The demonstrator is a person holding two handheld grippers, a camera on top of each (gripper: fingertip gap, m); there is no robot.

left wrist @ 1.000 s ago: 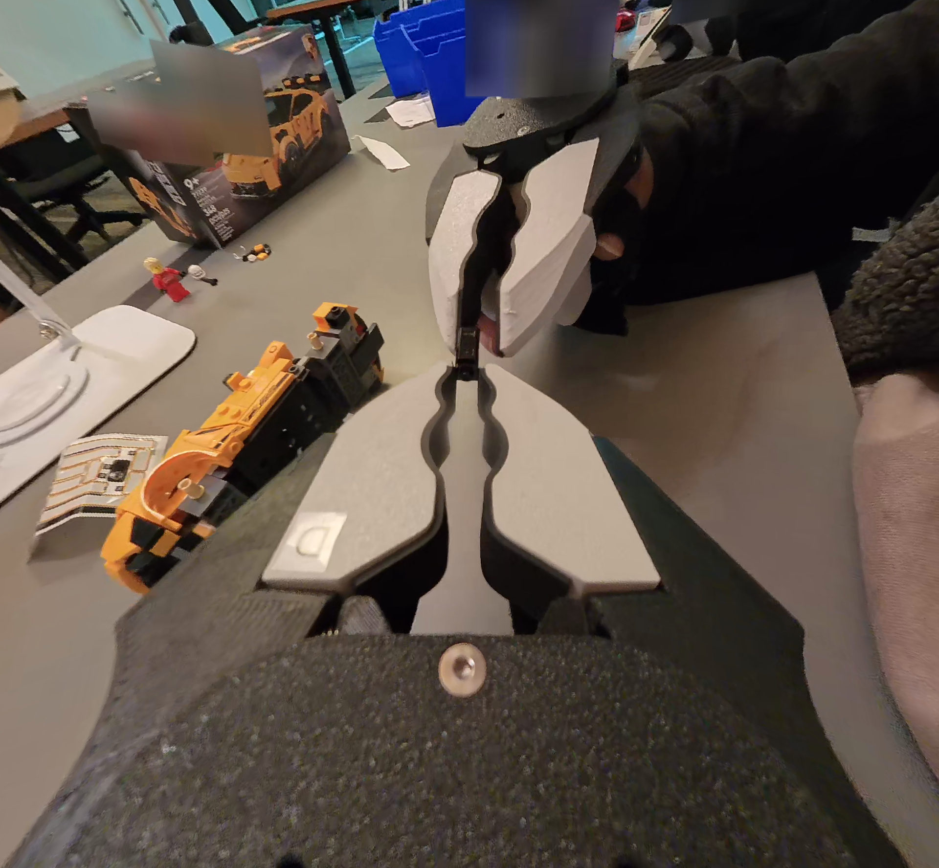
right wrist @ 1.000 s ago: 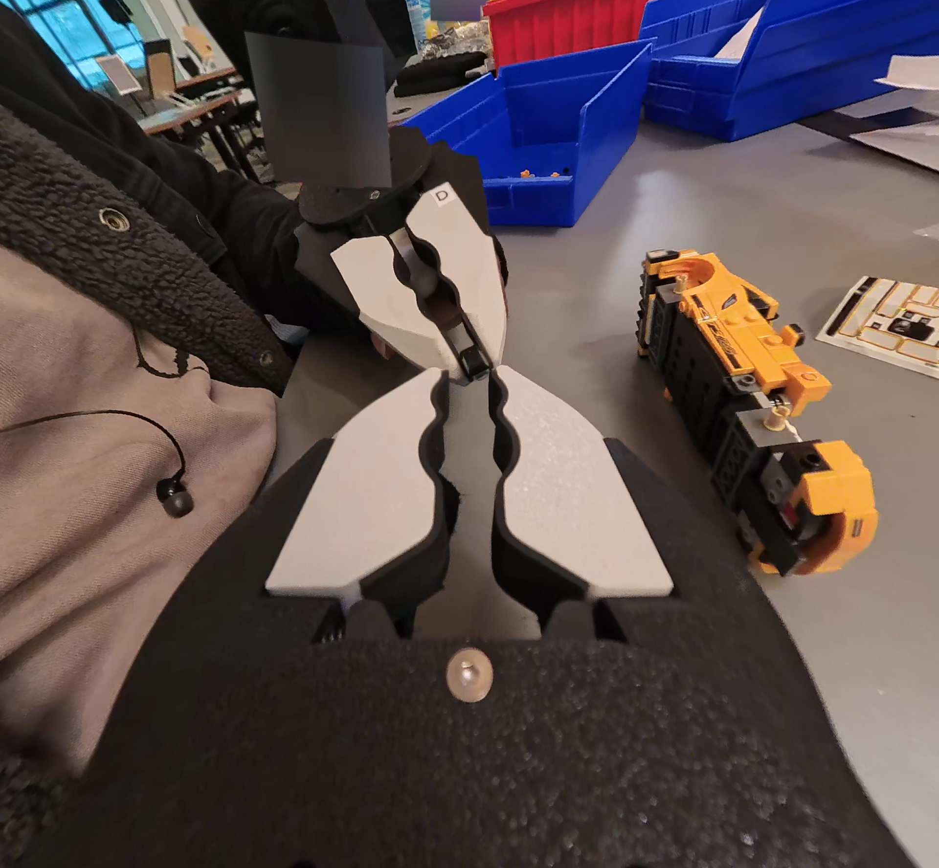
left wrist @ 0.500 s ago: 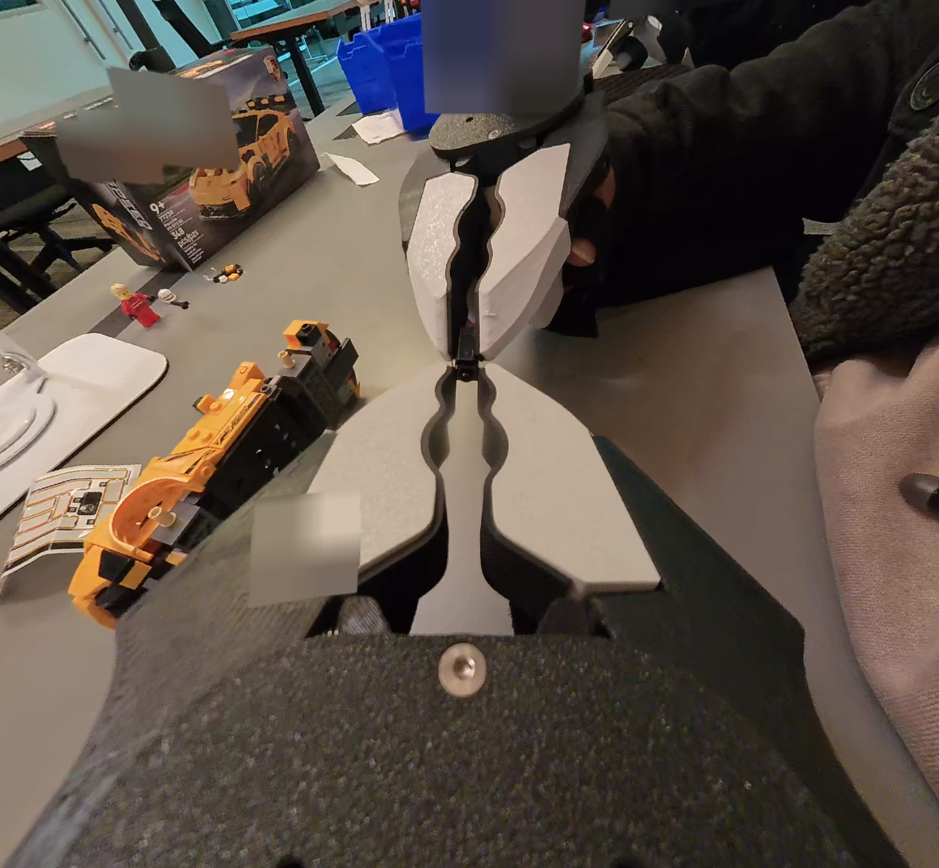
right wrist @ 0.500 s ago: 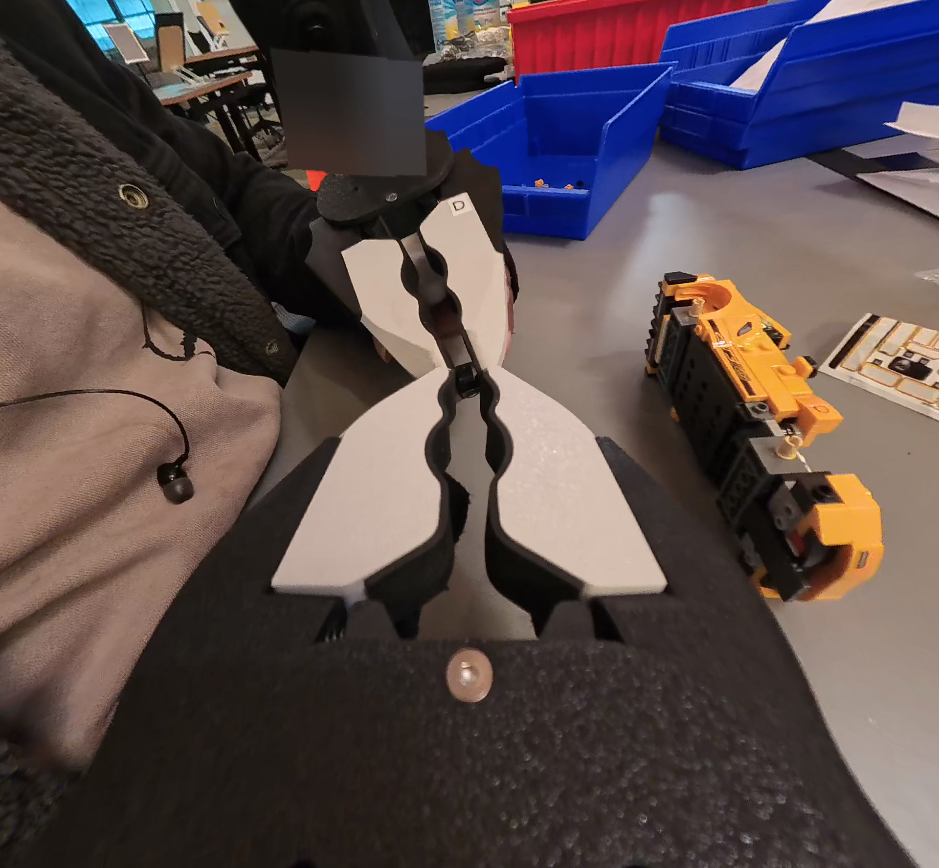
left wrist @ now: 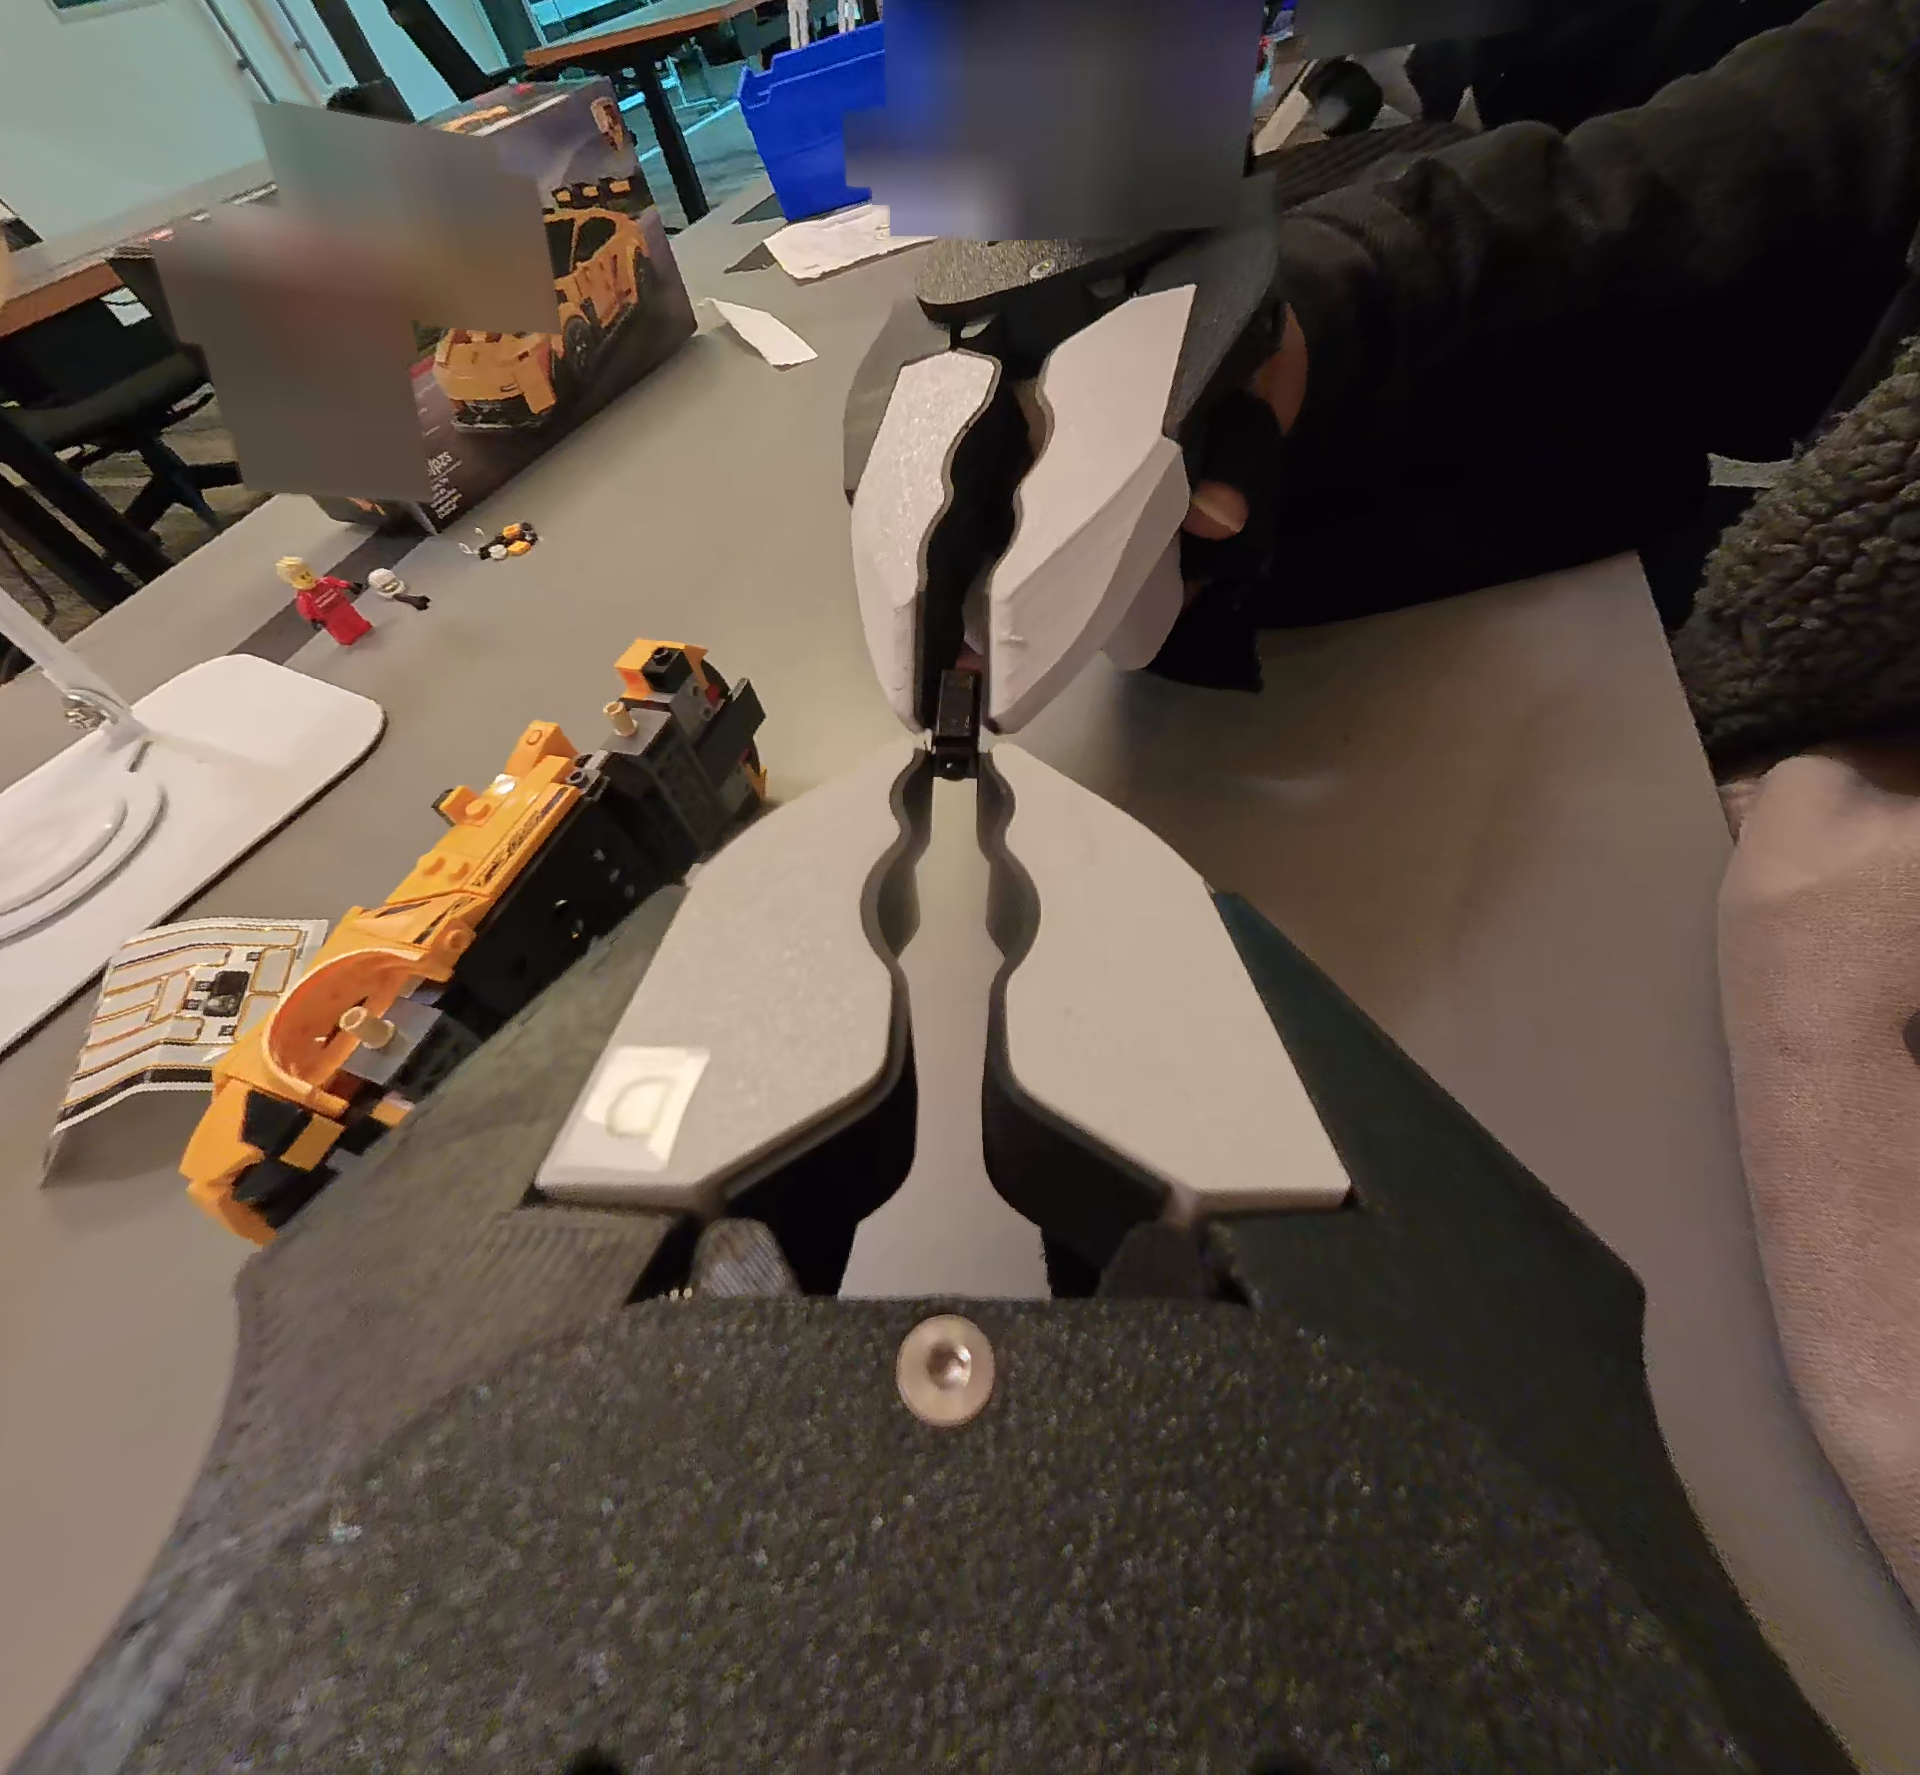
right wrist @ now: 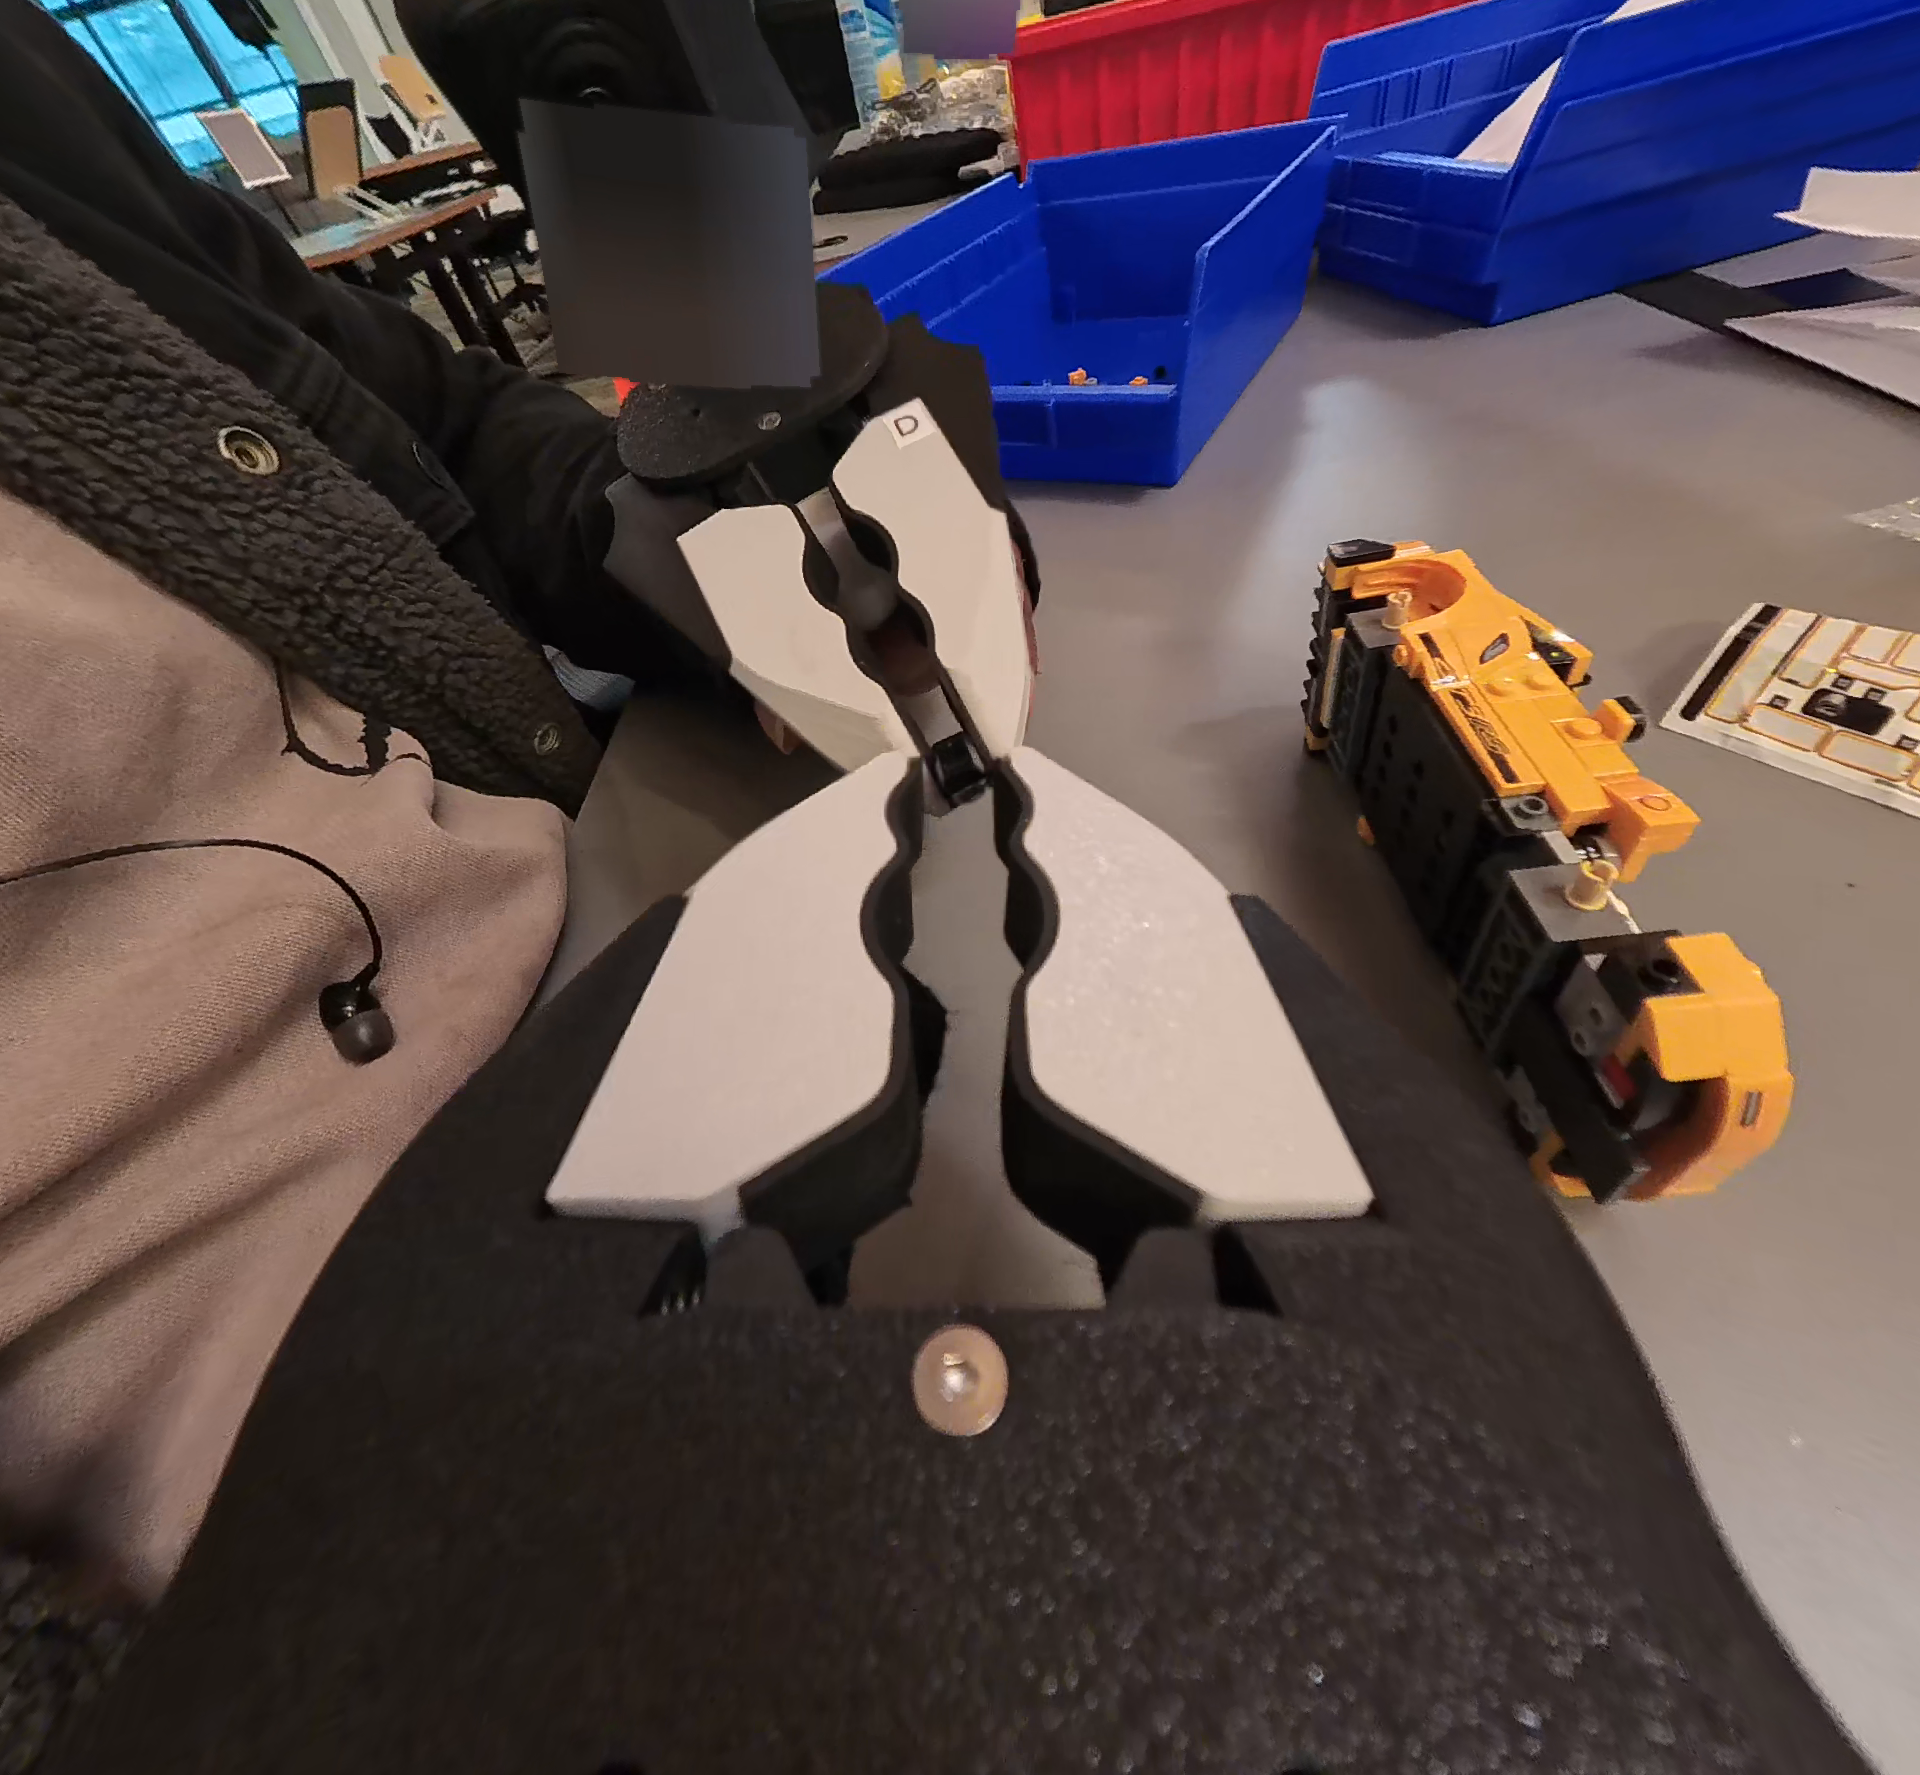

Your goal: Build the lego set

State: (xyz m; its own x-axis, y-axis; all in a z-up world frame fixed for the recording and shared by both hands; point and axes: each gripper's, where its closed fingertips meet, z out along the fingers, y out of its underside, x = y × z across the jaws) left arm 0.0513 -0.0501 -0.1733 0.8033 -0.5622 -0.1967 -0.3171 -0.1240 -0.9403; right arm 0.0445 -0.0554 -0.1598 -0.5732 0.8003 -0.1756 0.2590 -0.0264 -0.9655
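Standing by the desk (left wrist: 1403, 894), I read it from the left: a white pad (left wrist: 208, 759), then a sticker sheet (left wrist: 177, 998) lying flat, and just beside it the half-built orange and black car (left wrist: 457, 925) on its side, with a red minifigure (left wrist: 327, 598) and the set's box (left wrist: 561, 312) farther back. The car looks light, rigid and blocky; it should be gripped across its solid black middle rather than by the orange wheel arches or the small tan pins, which would likely pop off under a squeeze.

Moving right, the two tools meet tip to tip above the desk, well clear of the car. The left tool (left wrist: 951, 764) has its fingers drawn nearly together at the tips on one end of a small black piece (left wrist: 954, 717). The right tool (left wrist: 954, 686), pointing back at it, pinches the other end, its fingers likewise closed to a slit. In the right wrist view the same small black piece (right wrist: 956, 775) sits between the right tool (right wrist: 956, 780) and the left tool (right wrist: 951, 738).

That piece seems tiny, hard and smooth, so it will slip or flick away if either grip twists. My guess is that two small parts are being pressed together, or one handed across; a straight, gentle push along the fingers suits it best.

Farthest right lie blue bins (right wrist: 1143, 291).
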